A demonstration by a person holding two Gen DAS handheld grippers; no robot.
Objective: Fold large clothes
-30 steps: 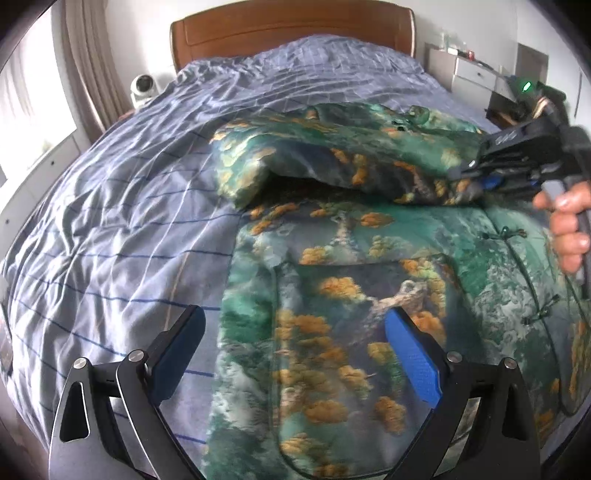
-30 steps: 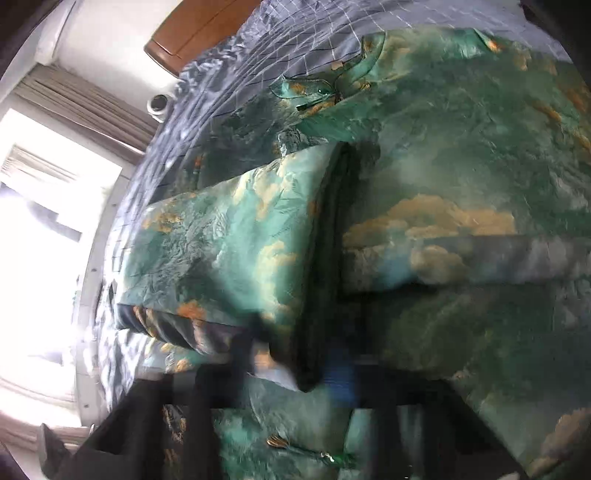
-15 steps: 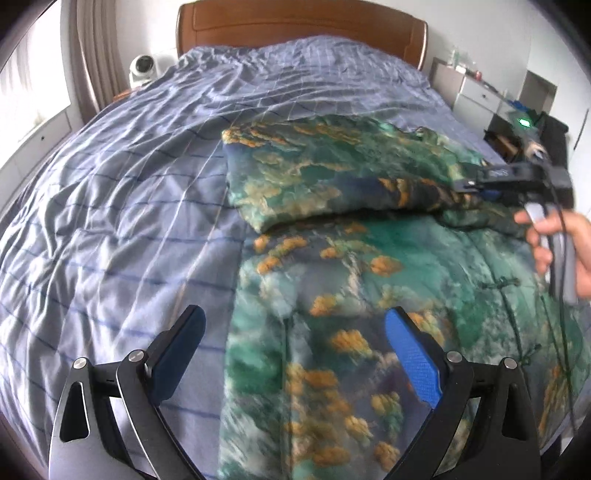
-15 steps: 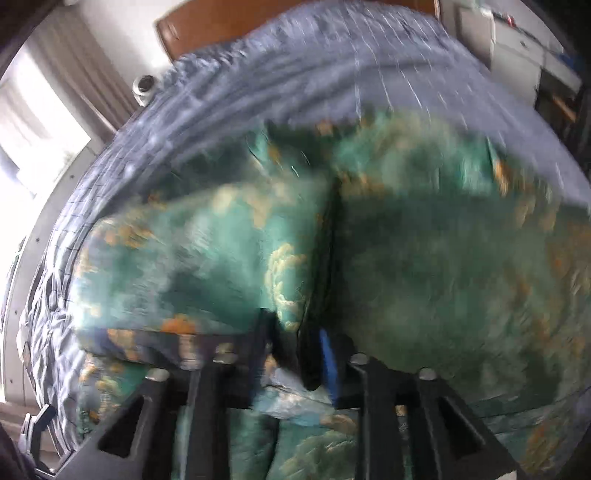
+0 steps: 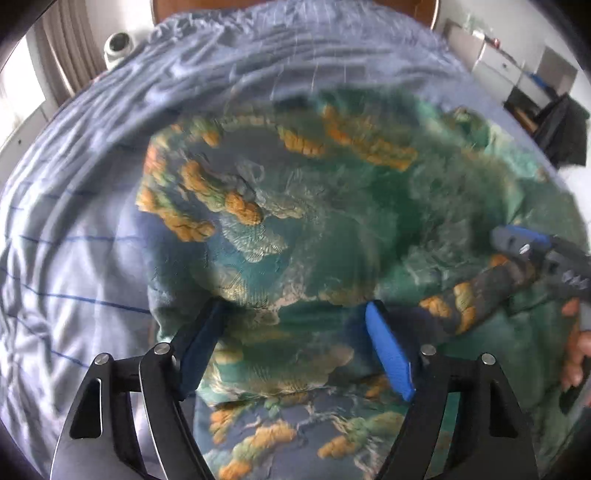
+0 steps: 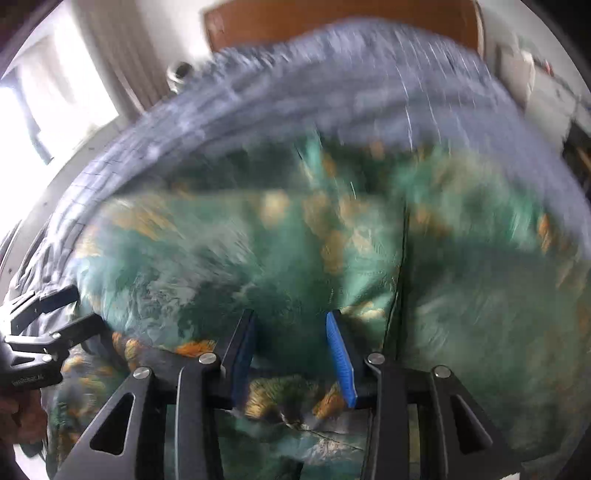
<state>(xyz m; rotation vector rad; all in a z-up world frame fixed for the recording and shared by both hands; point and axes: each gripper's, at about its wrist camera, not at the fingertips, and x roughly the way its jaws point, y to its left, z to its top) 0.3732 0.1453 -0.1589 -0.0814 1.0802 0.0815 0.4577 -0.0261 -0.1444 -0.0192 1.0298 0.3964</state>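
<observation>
A large green garment point(image 5: 332, 221) with orange and blue landscape print lies on the bed, its upper part folded over the lower part. It also fills the right wrist view point(image 6: 295, 258). My left gripper point(image 5: 295, 325) is open, its blue pads at the folded edge. My right gripper point(image 6: 290, 332) is open, its jaws apart over the fold's edge with cloth between them. The right gripper also shows at the right edge of the left wrist view point(image 5: 517, 240), and the left gripper at the left edge of the right wrist view point(image 6: 44, 325).
The blue-grey checked bedsheet point(image 5: 74, 258) lies around the garment. A wooden headboard point(image 6: 332, 22) stands at the far end. A white round camera point(image 5: 118, 44) sits at the far left. White drawers point(image 5: 495, 59) stand at the far right.
My left gripper has moved forward to the folded edge. My right gripper has opened, letting go of the fold, and has swung to face the headboard.
</observation>
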